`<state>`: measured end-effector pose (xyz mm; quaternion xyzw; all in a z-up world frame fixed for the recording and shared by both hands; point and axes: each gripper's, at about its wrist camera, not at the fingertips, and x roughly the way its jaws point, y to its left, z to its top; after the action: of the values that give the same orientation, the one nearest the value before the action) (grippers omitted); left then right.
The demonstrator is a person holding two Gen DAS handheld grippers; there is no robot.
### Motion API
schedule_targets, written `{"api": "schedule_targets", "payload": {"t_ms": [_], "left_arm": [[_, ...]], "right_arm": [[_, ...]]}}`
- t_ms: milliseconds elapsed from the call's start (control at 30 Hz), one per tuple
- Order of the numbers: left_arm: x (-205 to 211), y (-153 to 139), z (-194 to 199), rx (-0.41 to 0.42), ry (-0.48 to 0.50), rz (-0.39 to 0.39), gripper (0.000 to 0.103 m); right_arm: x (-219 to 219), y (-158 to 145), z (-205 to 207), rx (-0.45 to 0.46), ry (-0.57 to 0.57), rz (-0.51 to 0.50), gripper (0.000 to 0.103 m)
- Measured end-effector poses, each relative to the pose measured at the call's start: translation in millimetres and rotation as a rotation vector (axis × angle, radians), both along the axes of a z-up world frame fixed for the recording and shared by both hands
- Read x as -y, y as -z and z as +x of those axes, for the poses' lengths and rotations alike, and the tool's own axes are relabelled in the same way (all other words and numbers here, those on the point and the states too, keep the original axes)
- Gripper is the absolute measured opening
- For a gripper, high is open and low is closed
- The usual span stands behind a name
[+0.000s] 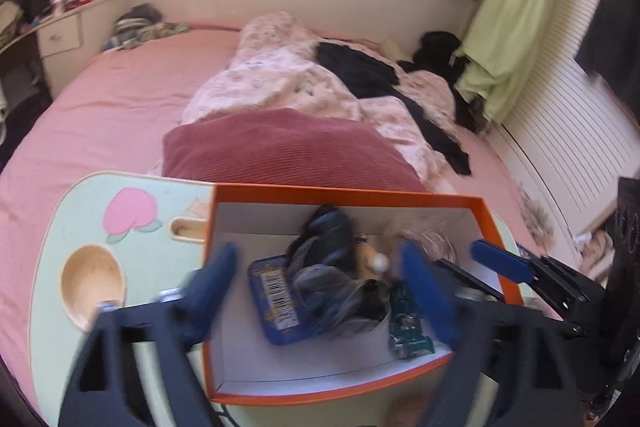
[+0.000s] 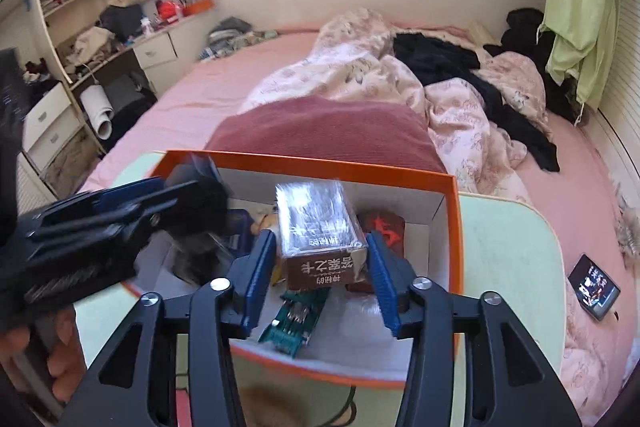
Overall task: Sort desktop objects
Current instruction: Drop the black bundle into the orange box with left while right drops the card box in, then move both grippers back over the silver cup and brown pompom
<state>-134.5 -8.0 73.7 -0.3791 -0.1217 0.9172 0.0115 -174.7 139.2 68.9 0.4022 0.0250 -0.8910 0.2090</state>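
Pink sheets cover the bed (image 1: 120, 95) behind the work area, with a rumpled floral duvet (image 1: 288, 75), black clothing (image 1: 360, 67) strewn over it and a dark red ribbed cushion (image 1: 280, 151) lying just beyond the pale green lap table (image 1: 60, 227). That table bears a peach picture (image 1: 126, 213) and a round wooden cup recess (image 1: 93, 285). A phone (image 2: 595, 292) lies on the sheet to the right of the table, well apart from everything else.

On the table sits an orange-rimmed cardboard box (image 1: 348, 191) with white inner walls. Inside it, in the left wrist view, a blue tin (image 1: 276, 301) with a barcode lies flat and tilted, a crumpled grey and dark blue plastic bag (image 1: 332, 267) partly covers it, and a green circuit board (image 1: 406, 327) rests near the front right corner.

The left gripper (image 1: 320, 291) hangs over the box with its blue fingers spread wide on either side of the tin and bag, gripping nothing; motion blur softens both pads.

The right gripper (image 2: 322, 271) also has its fingers apart, flanking a brown carton wrapped in clear film (image 2: 318, 231). Neither pad visibly touches the carton. The carton lies with its long axis running away from the camera toward the box's far wall, its printed end facing the gripper. It overlaps the far end of the circuit board, whose long axis runs the same way, and a dark red packet (image 2: 384, 225) lies just beside it on the right.
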Motion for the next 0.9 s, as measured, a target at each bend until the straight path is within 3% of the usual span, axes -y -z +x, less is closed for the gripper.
{"api": "schedule_targets", "payload": {"t_ms": [100, 300, 433, 567, 667, 767, 900], "left_arm": [[3.1, -4.2, 12.5, -0.034, 0.003, -0.018, 0.092], [2.6, -1.5, 59.1, -0.026, 0.077, -0.043, 0.098], [-10.0, 21.0, 101.6, 0.013, 0.143, -0.112, 0.100], [-22.8, 50.2, 134.0, 0.061, 0.185, -0.197, 0.100], [-26.4, 70.7, 137.7, 0.116, 0.173, -0.235, 0.100], [-24.8, 84.1, 133.2, 0.161, 0.151, -0.260, 0.103], [-22.3, 85.3, 131.7, 0.163, 0.157, -0.263, 0.103]], "right_arm": [[-9.8, -3.6, 13.3, -0.039, 0.017, -0.040, 0.069], [-30.3, -12.6, 60.8, -0.066, 0.006, -0.112, 0.071], [-45.3, -1.1, 108.0, -0.057, -0.027, -0.125, 0.078], [-46.6, 35.5, 143.4, 0.005, -0.064, -0.032, 0.078], [-39.9, 62.1, 155.0, 0.045, -0.081, 0.077, 0.078], [-35.1, 71.7, 161.0, 0.020, -0.076, 0.142, 0.080], [-36.5, 76.7, 159.5, 0.011, -0.082, 0.144, 0.094]]}}
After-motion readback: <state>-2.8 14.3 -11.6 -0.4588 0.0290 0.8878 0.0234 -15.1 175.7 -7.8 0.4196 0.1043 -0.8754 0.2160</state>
